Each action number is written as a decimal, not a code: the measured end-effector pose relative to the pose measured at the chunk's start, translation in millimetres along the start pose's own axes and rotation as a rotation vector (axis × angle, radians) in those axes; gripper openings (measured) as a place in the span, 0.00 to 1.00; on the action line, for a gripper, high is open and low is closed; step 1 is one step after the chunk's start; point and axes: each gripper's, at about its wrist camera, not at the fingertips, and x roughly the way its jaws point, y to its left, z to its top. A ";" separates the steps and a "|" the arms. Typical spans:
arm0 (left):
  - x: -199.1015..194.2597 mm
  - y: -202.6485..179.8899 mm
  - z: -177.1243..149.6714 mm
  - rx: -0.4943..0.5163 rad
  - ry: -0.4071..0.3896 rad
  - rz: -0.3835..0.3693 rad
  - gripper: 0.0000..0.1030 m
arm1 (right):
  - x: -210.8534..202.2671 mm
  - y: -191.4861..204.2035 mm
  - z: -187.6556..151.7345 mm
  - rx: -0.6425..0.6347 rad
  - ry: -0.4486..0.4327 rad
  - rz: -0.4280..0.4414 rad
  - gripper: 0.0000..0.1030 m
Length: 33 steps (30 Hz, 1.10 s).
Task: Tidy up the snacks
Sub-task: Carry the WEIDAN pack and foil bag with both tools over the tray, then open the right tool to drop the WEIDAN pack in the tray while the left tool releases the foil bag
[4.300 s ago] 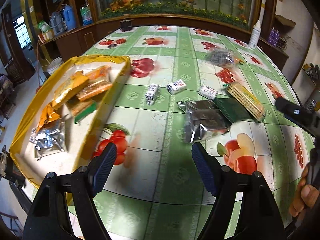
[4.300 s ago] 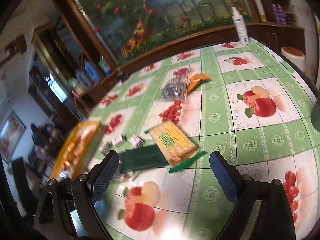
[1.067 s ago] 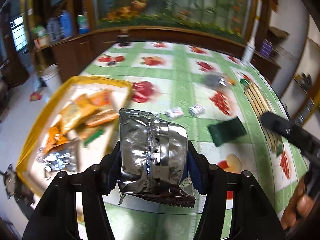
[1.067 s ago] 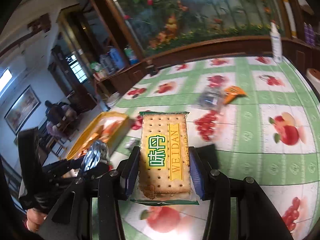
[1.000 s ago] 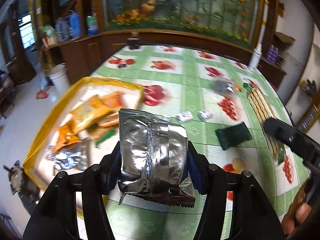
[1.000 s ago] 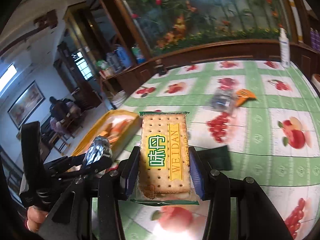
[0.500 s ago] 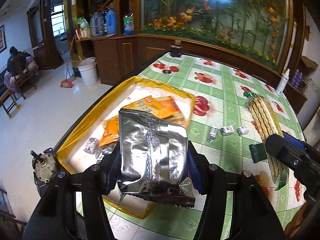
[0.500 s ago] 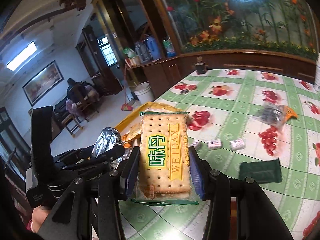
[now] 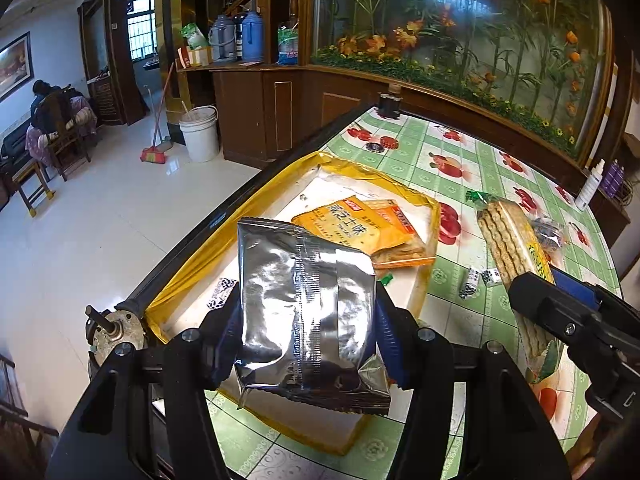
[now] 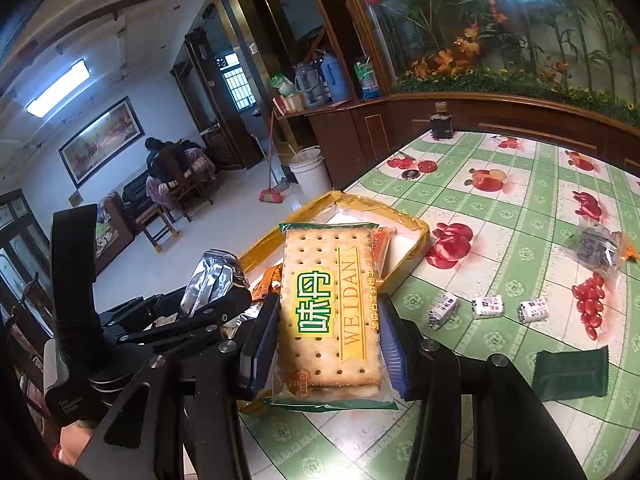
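My left gripper (image 9: 306,338) is shut on a silver foil snack bag (image 9: 306,312), held above the near part of the yellow tray (image 9: 188,264). Orange snack packets (image 9: 360,228) lie in the tray behind it. My right gripper (image 10: 328,344) is shut on a long cracker pack (image 10: 328,308) with green lettering, held over the table just right of the tray (image 10: 416,248). In the left wrist view the cracker pack (image 9: 508,248) and the right gripper stand at the right. In the right wrist view the left gripper with the foil bag (image 10: 212,276) is at the left.
On the green fruit-print tablecloth (image 10: 520,216) lie three small wrapped candies (image 10: 486,306), a dark green packet (image 10: 570,374) and a clear bag with dark contents (image 10: 600,248). The tray sits at the table's left edge, with the floor beyond it. A small dark jar (image 10: 440,124) stands at the far end.
Both grippers, each still holding its snack, have swung left across the table towards the yellow tray. The tray now fills the view behind the foil bag, and the room's floor has come into sight.
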 end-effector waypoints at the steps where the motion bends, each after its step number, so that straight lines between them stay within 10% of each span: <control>1: 2.3 2.3 0.2 -0.004 0.004 0.003 0.56 | 4.3 1.0 1.1 -0.003 0.004 0.002 0.46; 25: 65.4 43.9 -7.1 -0.096 0.122 0.071 0.57 | 124.2 22.0 8.9 -0.056 0.154 0.073 0.46; 33: 55.2 43.9 -7.7 -0.097 0.095 0.086 0.64 | 121.4 13.3 10.7 -0.018 0.130 0.079 0.61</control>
